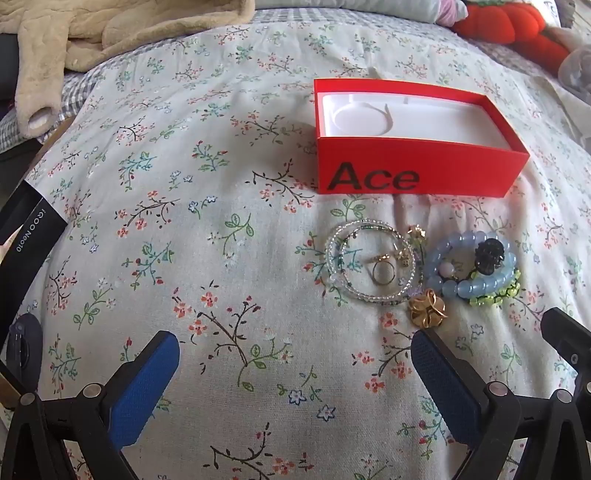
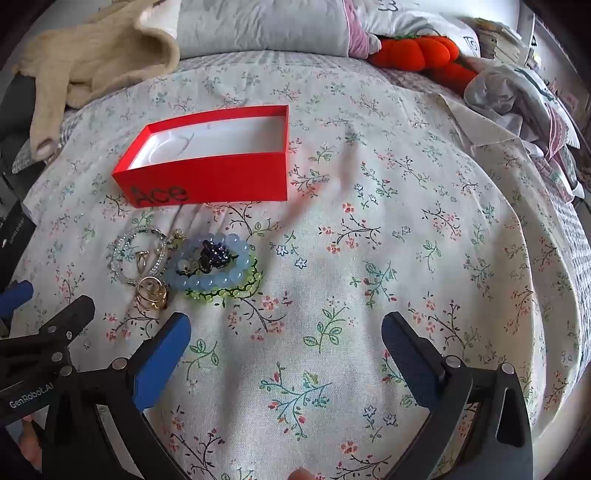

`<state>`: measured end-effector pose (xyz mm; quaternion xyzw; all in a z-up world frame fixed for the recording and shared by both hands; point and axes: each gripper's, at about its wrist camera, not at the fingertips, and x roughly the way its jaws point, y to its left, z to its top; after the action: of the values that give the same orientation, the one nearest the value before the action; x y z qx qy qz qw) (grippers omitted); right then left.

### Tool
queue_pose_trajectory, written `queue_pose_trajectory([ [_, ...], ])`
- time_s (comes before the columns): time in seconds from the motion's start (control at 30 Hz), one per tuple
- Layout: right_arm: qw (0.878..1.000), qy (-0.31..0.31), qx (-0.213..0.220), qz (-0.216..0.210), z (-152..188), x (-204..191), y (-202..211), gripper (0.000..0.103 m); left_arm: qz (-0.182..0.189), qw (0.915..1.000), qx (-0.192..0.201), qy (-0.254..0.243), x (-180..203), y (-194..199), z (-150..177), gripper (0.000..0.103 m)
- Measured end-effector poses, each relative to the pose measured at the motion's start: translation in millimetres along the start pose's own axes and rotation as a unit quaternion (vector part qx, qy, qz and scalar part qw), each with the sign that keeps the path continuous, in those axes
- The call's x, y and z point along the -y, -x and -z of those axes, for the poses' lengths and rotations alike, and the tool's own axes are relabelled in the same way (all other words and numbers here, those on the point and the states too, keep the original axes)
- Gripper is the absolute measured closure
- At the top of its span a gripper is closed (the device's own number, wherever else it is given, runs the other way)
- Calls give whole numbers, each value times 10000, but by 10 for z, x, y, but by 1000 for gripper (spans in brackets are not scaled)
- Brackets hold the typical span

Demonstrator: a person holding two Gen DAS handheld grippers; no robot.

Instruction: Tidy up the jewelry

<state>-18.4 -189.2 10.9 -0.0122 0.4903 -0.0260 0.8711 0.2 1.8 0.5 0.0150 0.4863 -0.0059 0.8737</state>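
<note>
We hold the left gripper point(image 1: 295, 369) and the right gripper point(image 2: 286, 349) over the floral bedspread point(image 1: 221, 258) with fingers spread wide and nothing between them, and just beyond lies the jewelry pile point(image 1: 417, 267), a gold ring point(image 1: 427, 312) nearest, with the open red box point(image 1: 417, 144) behind it.

A floral bedsheet point(image 2: 369, 258) covered the bed. A beige plush garment point(image 1: 110, 33) lay crumpled at its far left, a grey pillow point(image 2: 258, 29) rested along the head, and a red-orange plush toy point(image 2: 417, 51) sat beside crumpled grey fabric point(image 2: 498, 92) at the far right.
</note>
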Motion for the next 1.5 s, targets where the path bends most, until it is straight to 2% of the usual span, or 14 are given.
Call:
queue_pose_trajectory([
  [1.5, 10000, -15, -10, -4, 6, 15, -1, 0, -19, 10000, -10, -12, 6, 12, 30, 0],
])
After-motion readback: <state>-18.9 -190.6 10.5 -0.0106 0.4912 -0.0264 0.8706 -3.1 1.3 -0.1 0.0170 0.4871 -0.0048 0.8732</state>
